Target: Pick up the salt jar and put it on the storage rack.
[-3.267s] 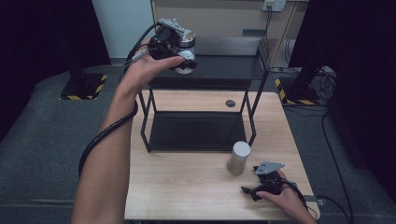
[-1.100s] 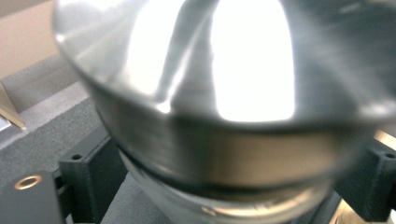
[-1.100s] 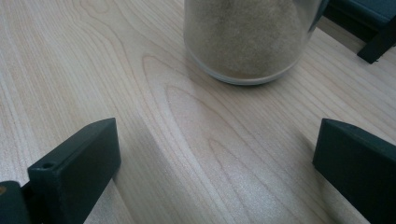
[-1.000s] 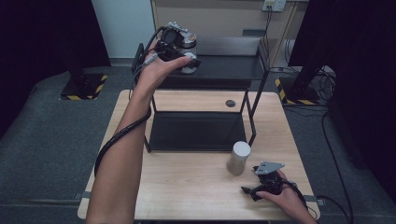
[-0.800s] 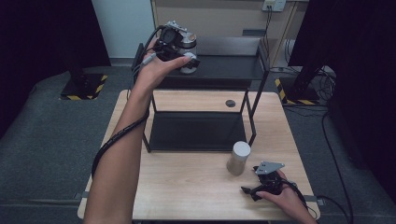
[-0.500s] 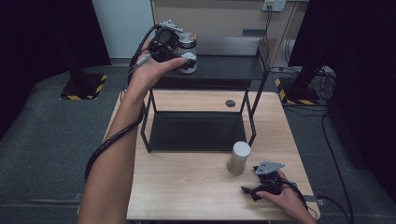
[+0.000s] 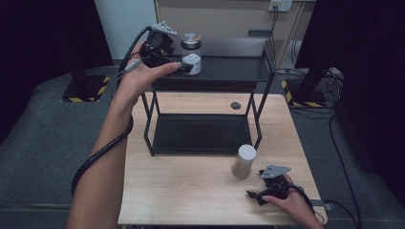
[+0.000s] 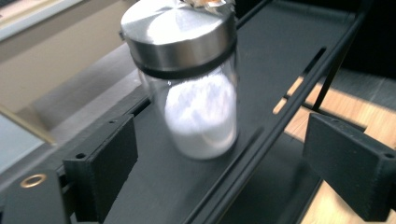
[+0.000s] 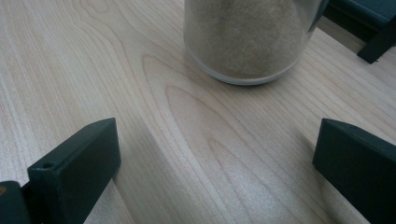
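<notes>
A glass jar of white powder with a metal lid (image 7: pixel 192 50) (image 8: pixel 196 93) stands upright on the top shelf of a black rack (image 7: pixel 229 71). My left gripper (image 7: pixel 183 68) (image 8: pixel 224 158) is just short of it on the left, open. Its jaws have just been closing, with nothing between them; the jar stands beyond their tips. My right gripper (image 7: pixel 255 194) (image 9: pixel 215 154) rests on the wooden table (image 7: pixel 191 191) near the front right, open and empty. A jar of tan powder (image 7: pixel 243 161) (image 9: pixel 247 37) stands just ahead of it.
The rack's lower shelf (image 7: pixel 200 133) is a dark panel close above the table. A small dark round thing (image 7: pixel 235 105) lies on the table behind the rack. Grey floor surrounds the table, and cables trail at the right.
My left gripper has drawn back to the left from the white-powder jar, which stays on the top shelf. The right gripper and the tan jar have not moved.
</notes>
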Motion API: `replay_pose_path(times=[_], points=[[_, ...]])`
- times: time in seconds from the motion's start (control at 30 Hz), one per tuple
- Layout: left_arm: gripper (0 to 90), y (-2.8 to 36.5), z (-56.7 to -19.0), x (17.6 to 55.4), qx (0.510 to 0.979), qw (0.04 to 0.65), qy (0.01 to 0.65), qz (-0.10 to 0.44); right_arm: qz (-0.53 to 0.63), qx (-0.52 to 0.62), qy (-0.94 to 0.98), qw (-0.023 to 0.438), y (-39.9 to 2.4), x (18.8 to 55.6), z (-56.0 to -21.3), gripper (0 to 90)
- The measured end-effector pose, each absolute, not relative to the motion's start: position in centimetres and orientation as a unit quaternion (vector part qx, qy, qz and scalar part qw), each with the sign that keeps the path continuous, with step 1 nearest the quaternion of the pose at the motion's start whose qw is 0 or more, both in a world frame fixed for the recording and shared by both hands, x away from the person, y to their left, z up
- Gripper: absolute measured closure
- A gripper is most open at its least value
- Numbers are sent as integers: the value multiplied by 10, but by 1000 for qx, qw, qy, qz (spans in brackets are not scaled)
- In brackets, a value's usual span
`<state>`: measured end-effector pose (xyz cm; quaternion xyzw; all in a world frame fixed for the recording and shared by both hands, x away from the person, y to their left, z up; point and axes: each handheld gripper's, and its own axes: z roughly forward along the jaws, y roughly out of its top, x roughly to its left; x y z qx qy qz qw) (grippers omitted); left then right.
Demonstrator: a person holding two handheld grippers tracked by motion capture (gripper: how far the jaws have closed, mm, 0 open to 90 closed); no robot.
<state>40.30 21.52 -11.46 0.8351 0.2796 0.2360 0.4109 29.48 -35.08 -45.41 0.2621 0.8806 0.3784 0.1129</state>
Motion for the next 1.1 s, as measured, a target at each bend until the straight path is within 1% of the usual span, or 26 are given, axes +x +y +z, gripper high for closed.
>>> replay_pose_path(times=[0.03, 0.23, 0.33, 0.43, 0.57, 0.67, 0.8, 0.83, 0.93, 1.07, 1.1], points=[[101, 215, -115, 403, 835, 411, 280, 236, 378, 262, 881, 113, -351, 295, -454, 17], [101, 222, -119, 395, 851, 422, 235, 209, 378, 262, 881, 113, -351, 295, -454, 17], [99, 229, -125, 393, 852, 444, 206, 188, 378, 262, 881, 113, -351, 295, -454, 17], [95, 234, -135, 389, 854, 454, 181, 180, 378, 263, 881, 113, -351, 295, -454, 17], [82, 236, -152, 381, 862, 450, 159, 174, 378, 263, 880, 112, -351, 295, -454, 17], [71, 233, -169, 374, 866, 443, 157, 168, 378, 262, 881, 112, -351, 295, -454, 17], [71, 227, -191, 366, 874, 437, 140, 161, 378, 262, 881, 113, -351, 295, -454, 17], [70, 227, -191, 366, 874, 437, 140, 161, 378, 263, 880, 113, -351, 295, -454, 17], [69, 223, -208, 362, 878, 437, 125, 150, 378, 263, 880, 113, -351, 294, -454, 18], [68, 215, -240, 354, 888, 428, 103, 135, 379, 264, 880, 113, -351, 294, -454, 18], [67, 215, -240, 354, 888, 428, 103, 135, 379, 264, 880, 113, -351, 294, -454, 18]])
